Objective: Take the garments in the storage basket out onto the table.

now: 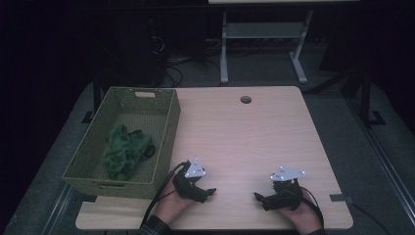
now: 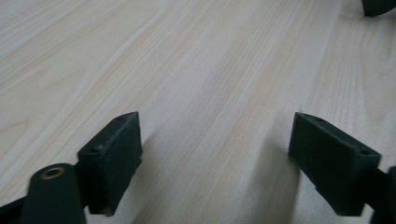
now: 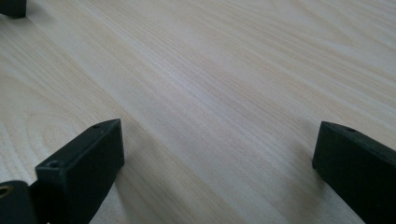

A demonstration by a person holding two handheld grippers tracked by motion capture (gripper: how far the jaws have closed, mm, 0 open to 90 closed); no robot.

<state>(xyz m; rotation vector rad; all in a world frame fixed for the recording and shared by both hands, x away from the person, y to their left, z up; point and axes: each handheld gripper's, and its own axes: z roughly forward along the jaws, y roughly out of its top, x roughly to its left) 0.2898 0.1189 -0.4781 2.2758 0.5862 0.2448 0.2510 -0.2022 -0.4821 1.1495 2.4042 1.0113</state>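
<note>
**Both grippers parked low on the table, jaws apart, nothing held**

Your left hand [image 1: 172, 203] came in from the bottom edge and held the left gripper [image 1: 209, 192] low over the wooden table [image 1: 244, 137], just beside the near right corner of the green woven basket [image 1: 166, 147]. It pointed right, toward your other hand. Its grey three-cornered plate [image 1: 195, 170] faced up, and its cable [image 1: 159, 196] trailed back past your wrist.

Your right hand [image 1: 299, 215] held the right gripper [image 1: 258, 197] at about the same depth, pointed left, so the two tips faced each other with bare wood between them, near but apart.

In the left gripper view the left gripper [image 2: 215, 154] had its jaws spread wide, only wood grain between them, pads touching nothing. A dark corner of the right gripper [image 2: 377, 6] showed top right.

In the right gripper view the right gripper [image 3: 217, 158] was likewise wide apart, with nothing in the gap. A bit of the left gripper [image 3: 13, 7] sat top left.

The crumpled green cloth [image 1: 125, 151] lay inside the basket, toward its near half, against the floor of it. It was left of and beyond the left gripper, with the basket wall between them. It lay well apart from the right gripper. Neither set of jaws touched the cloth or the basket.
</note>
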